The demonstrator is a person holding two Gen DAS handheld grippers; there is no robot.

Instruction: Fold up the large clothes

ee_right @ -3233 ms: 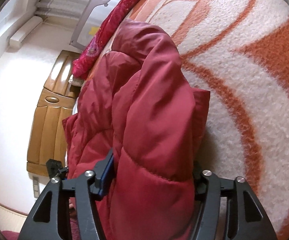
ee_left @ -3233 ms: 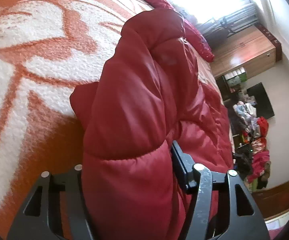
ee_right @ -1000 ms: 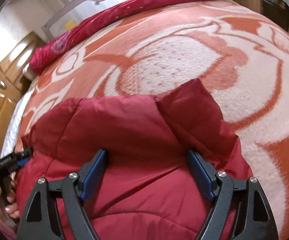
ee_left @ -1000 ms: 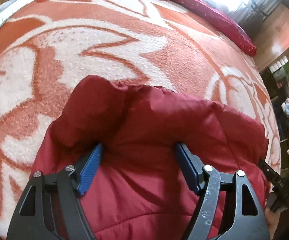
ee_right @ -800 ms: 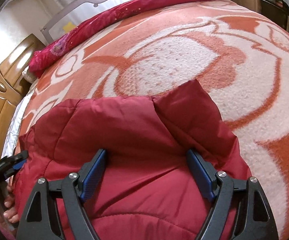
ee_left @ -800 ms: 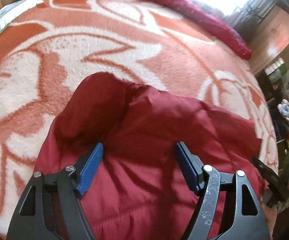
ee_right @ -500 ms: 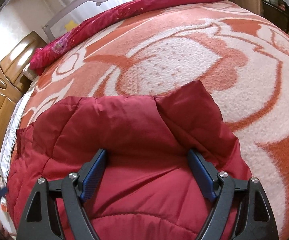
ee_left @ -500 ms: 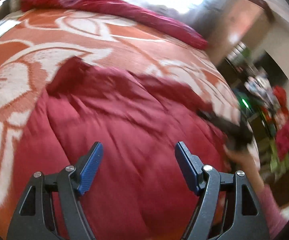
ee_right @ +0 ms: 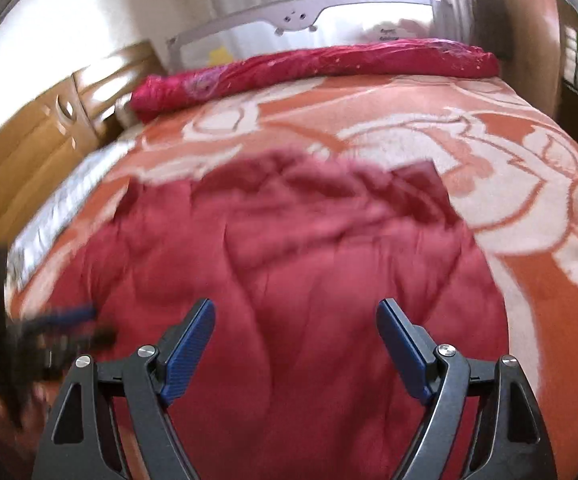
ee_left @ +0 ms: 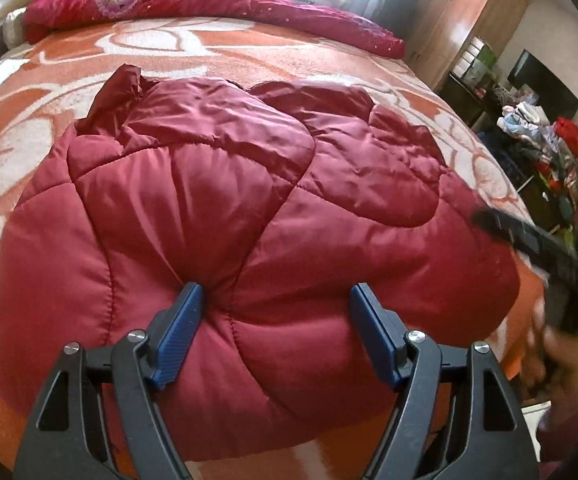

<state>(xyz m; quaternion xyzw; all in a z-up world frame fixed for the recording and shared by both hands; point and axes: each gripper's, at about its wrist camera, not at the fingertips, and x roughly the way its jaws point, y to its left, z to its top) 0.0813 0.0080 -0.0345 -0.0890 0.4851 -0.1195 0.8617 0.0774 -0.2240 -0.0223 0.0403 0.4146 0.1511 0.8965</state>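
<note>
The dark red quilted jacket (ee_left: 249, 208) lies folded into a puffy bundle on the orange-and-white patterned blanket (ee_left: 297, 56) covering the bed, near its front edge. The left gripper (ee_left: 275, 332) hangs above the jacket with blue pads spread wide, nothing clamped between them. The right gripper (ee_right: 295, 344) is likewise spread wide over the jacket, holding nothing; its view is blurred. A rolled red quilt (ee_right: 329, 64) lies along the far edge.

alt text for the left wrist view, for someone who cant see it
A folded red puffer jacket lies on an orange and white patterned blanket. The open left claw sits over its near edge, with the blurred right claw at right.
</note>
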